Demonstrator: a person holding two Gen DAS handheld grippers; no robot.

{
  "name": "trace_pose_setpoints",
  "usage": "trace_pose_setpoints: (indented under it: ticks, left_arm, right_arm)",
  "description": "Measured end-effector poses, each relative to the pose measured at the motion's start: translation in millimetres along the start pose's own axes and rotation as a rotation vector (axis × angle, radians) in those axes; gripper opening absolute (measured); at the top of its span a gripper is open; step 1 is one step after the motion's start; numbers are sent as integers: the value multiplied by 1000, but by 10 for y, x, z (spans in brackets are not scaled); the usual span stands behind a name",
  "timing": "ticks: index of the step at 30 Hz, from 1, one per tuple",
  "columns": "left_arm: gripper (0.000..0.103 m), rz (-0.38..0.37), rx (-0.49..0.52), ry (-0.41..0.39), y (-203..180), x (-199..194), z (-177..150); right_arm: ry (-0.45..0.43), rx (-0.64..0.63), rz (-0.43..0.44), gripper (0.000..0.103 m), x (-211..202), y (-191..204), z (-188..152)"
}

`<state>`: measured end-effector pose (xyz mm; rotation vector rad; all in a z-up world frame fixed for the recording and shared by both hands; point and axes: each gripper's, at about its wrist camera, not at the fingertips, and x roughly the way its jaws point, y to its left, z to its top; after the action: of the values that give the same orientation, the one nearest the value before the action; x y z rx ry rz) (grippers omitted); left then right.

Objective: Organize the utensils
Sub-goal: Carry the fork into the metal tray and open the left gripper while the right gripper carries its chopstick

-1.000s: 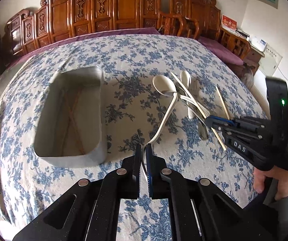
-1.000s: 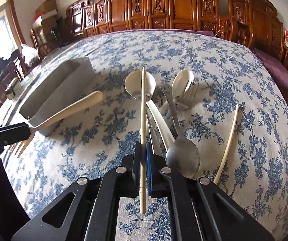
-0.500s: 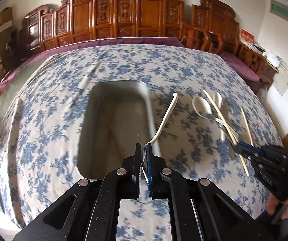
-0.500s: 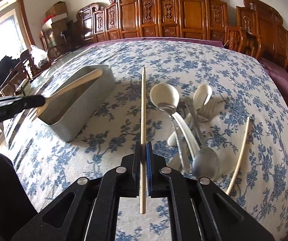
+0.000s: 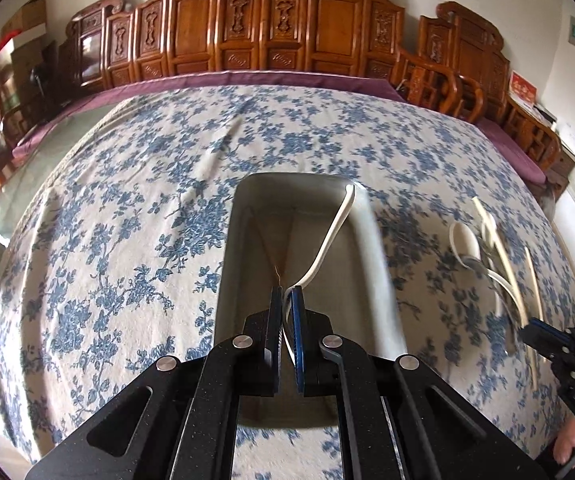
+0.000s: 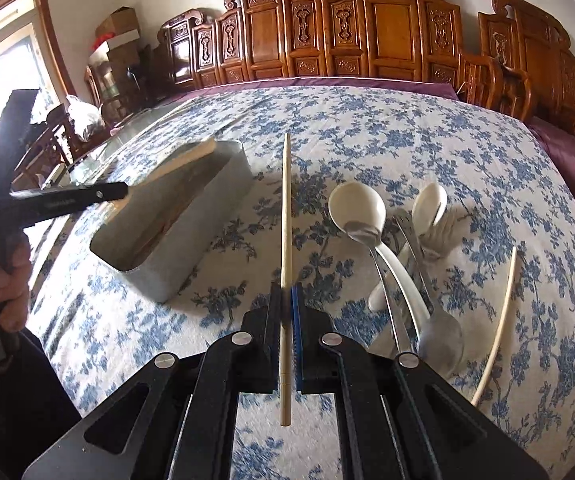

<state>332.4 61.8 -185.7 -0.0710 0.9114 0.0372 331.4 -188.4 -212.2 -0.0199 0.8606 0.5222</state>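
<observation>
My left gripper (image 5: 286, 294) is shut on a cream plastic fork (image 5: 327, 240), gripped near its tines. The handle reaches forward over the open metal tray (image 5: 225, 264), which has thin wooden chopsticks (image 5: 271, 240) lying inside. In the right wrist view the left gripper (image 6: 123, 194) holds that fork (image 6: 179, 160) above the tray (image 6: 191, 248). My right gripper (image 6: 286, 294) is shut on a pale chopstick (image 6: 285, 208), held above the cloth to the right of the tray. The left wrist view shows the right gripper (image 5: 527, 329) at the lower right.
A pile of utensils lies right of the tray: a white spoon (image 6: 357, 204), a metal spoon (image 6: 439, 336), a white fork (image 6: 443, 232) and a loose chopstick (image 6: 499, 320). A floral cloth covers the table. Carved wooden chairs line the far edge. A hand (image 6: 3, 280) grips the left handle.
My left gripper carried the fork leftward from beside the utensil pile to above the tray. My right gripper lifted the chopstick off the pile and drew back a little.
</observation>
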Motion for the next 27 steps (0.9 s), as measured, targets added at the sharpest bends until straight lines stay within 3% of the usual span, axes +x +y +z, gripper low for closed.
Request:
trace_pose_setpoints:
  ticks: [14, 20, 27]
  left_arm:
    - [4, -53, -35, 41, 110, 270, -1]
    - [10, -64, -32, 49, 139, 288, 11]
    - [19, -90, -46, 3, 308, 56, 64]
  right_arm:
    - [-8, -25, 64, 6, 248, 411, 321]
    - [8, -30, 79, 6, 387, 574, 429]
    - [34, -15, 110, 6, 538, 788, 555]
